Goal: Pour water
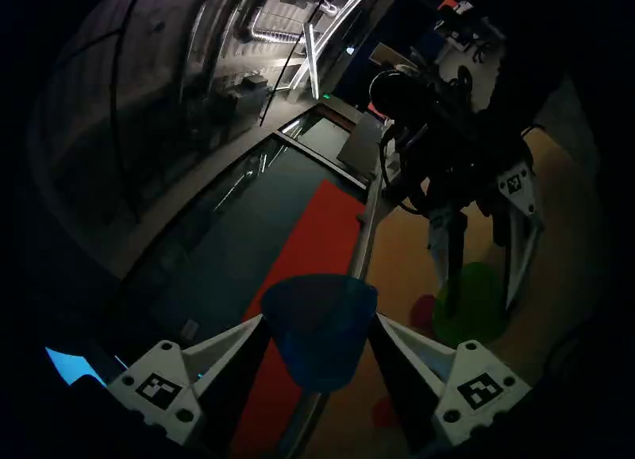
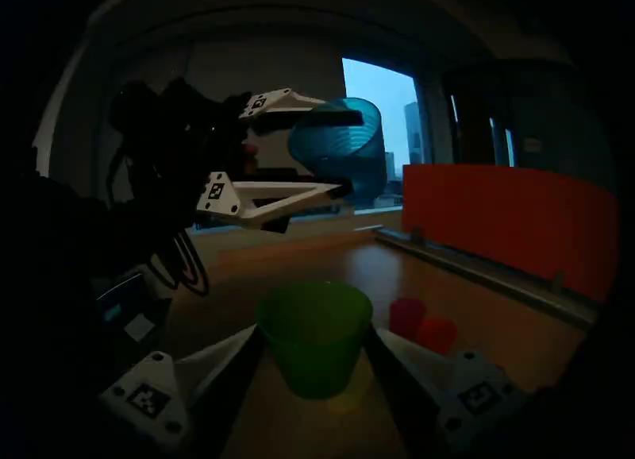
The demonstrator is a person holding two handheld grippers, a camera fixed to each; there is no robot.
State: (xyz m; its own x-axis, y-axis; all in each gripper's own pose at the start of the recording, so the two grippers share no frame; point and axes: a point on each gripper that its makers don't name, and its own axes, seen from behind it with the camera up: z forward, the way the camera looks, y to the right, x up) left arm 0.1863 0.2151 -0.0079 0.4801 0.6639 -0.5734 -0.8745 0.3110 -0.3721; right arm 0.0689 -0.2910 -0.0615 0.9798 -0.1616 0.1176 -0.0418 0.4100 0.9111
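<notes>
Blue cup (image 1: 319, 332) clamped in left gripper (image 1: 317, 322) jaws, tipped sideways; green cup (image 2: 315, 340) clamped upright in right gripper (image 2: 313, 329) jaws.

You are looking at four cups: one blue cup (image 1: 320, 328), one green cup (image 2: 314, 336), and two small red cups (image 2: 407, 316) (image 2: 437, 333).

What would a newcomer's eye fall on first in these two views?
First, the blue cup, held high and tipped sideways in the left gripper against the bright window. Next, the green cup upright down at the wooden table between the right gripper's jaws, with two small red cups beside it.
</notes>
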